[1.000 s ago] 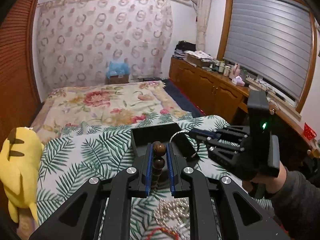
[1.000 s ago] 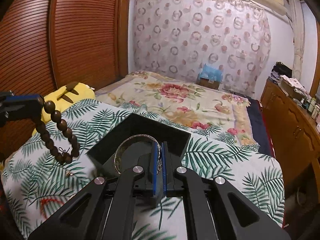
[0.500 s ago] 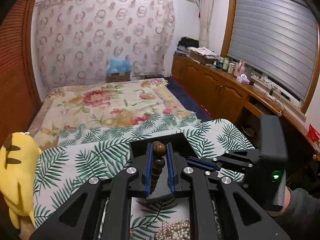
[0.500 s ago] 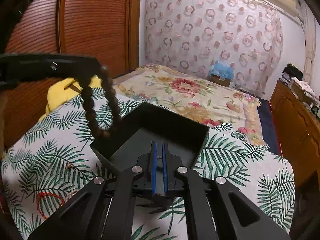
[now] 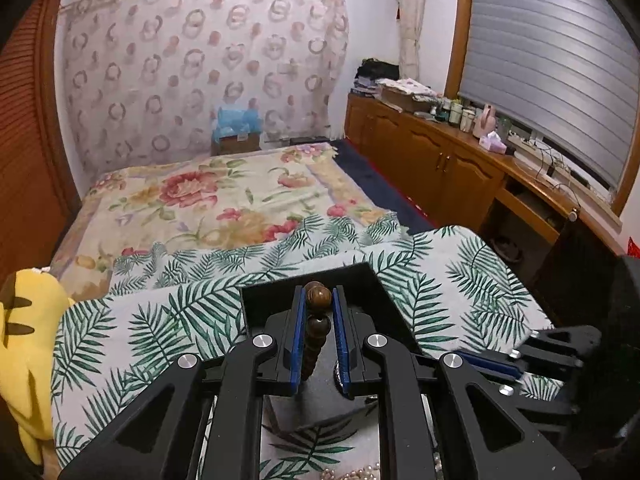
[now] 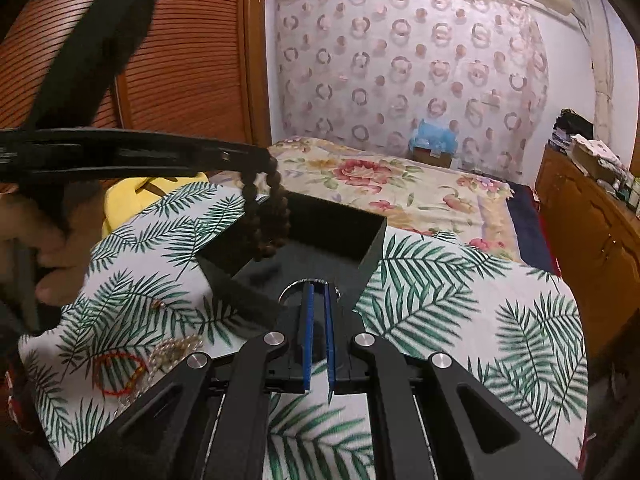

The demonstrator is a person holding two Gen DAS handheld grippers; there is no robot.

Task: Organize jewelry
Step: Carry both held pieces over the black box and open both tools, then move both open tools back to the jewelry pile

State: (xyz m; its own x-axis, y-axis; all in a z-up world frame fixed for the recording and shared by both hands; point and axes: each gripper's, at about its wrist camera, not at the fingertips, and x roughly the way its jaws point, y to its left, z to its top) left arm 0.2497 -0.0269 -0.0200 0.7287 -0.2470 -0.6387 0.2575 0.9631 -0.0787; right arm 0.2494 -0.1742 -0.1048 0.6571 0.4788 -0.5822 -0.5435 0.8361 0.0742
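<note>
A black open box sits on the palm-leaf cloth. My left gripper is shut on a brown wooden bead bracelet; in the right wrist view the bracelet hangs from it over the box's left part. A silver bangle lies in the box at its near edge. My right gripper is slightly open and empty, its fingertips at the bangle; it shows at the right in the left wrist view.
A red string bracelet and a pearl strand lie on the cloth to the left of the box. More pearls show at the left view's bottom. A yellow plush toy sits at the left edge.
My right gripper let go of the bangle into the box and drew back. My left gripper carried the bead bracelet over the box.
</note>
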